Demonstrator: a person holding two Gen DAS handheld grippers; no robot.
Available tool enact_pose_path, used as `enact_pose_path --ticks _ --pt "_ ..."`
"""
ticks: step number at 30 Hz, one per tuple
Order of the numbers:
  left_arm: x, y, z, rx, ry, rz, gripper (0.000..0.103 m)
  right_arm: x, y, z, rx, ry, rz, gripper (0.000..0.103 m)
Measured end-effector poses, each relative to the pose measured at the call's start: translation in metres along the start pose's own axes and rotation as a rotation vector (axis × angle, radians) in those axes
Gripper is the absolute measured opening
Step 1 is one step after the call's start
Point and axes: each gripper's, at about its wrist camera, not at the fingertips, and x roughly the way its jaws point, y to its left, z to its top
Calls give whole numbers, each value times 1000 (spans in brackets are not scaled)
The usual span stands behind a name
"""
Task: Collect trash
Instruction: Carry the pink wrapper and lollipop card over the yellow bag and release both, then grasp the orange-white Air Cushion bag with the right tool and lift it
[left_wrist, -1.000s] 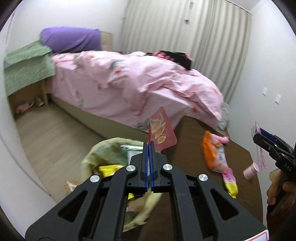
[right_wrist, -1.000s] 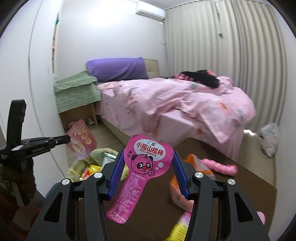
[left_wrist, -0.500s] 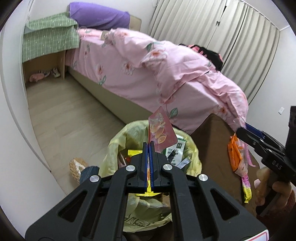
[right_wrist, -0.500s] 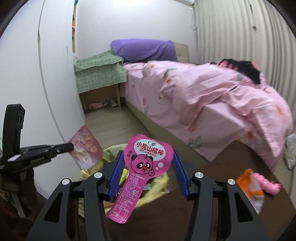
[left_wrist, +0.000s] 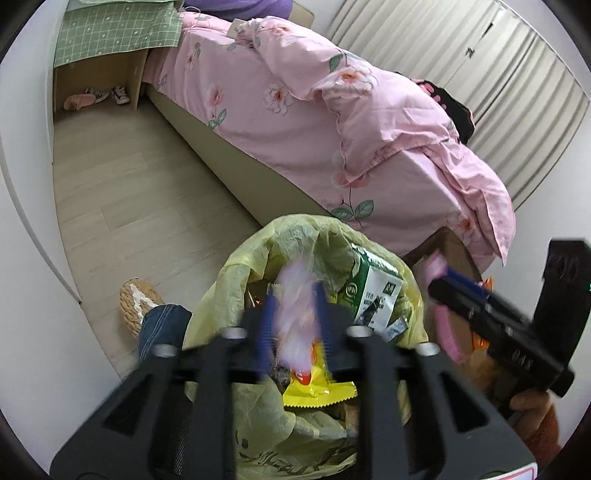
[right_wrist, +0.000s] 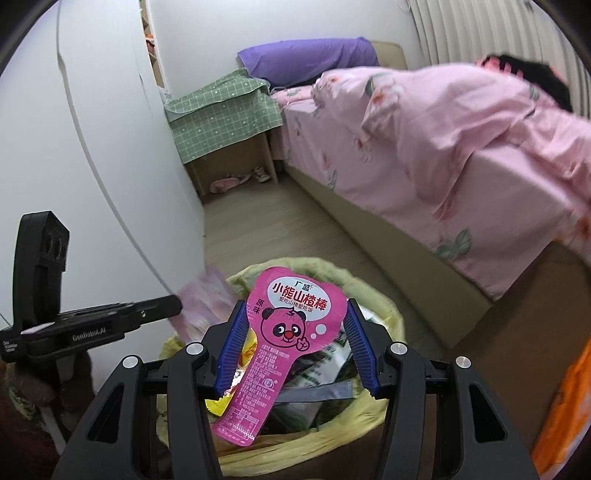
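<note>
A trash bin lined with a yellow bag (left_wrist: 236, 280) holds several wrappers and a green carton (left_wrist: 373, 291); it also shows in the right wrist view (right_wrist: 380, 435). My left gripper (left_wrist: 295, 325) is over the bin, jaws open, with a blurred pink-red wrapper (left_wrist: 295, 295) loose between them. In the right wrist view that wrapper (right_wrist: 201, 302) hangs blurred at the left gripper's tips. My right gripper (right_wrist: 291, 347) is shut on a pink panda-print wrapper (right_wrist: 284, 332), held above the bin.
A bed with a pink floral quilt (left_wrist: 332, 122) stands behind the bin. A green-covered nightstand (right_wrist: 221, 114) is by the wall. A brown table edge with an orange wrapper (right_wrist: 569, 402) is at right. My foot in a slipper (left_wrist: 138, 301) is left of the bin.
Both grippers moved over the bin. My left gripper opened and the pink-red wrapper is dropping out of it. The right gripper keeps its hold on the panda wrapper.
</note>
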Motion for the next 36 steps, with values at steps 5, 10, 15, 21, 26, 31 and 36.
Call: enact_pose_path --ticks 5,10,15,21,26,31,36 --pt "-8 -1 2 4 -31 15 41 -6 -2 -7 12 -10 -24 67" --pt "-20 -18 1 66 -82 26 52 -41 -6 -20 0 -60 -100 68" --pt "-24 -52 -6 155 -88 6 59 -81 -25 -42 18 -85 -172 68" --pt "-13 -101 -21 245 -41 -58 60 -144 -54 -85 61 -57 -370 68" --pt "0 -155 -37 358 -5 -133 60 -190 -82 -124 174 -76 -489 69" --pt "10 -208 -56 478 21 -203 61 -218 -112 -161 284 -76 -532 69" --pt "22 -243 -72 545 51 -230 61 -221 -130 -189 365 -54 -506 69"
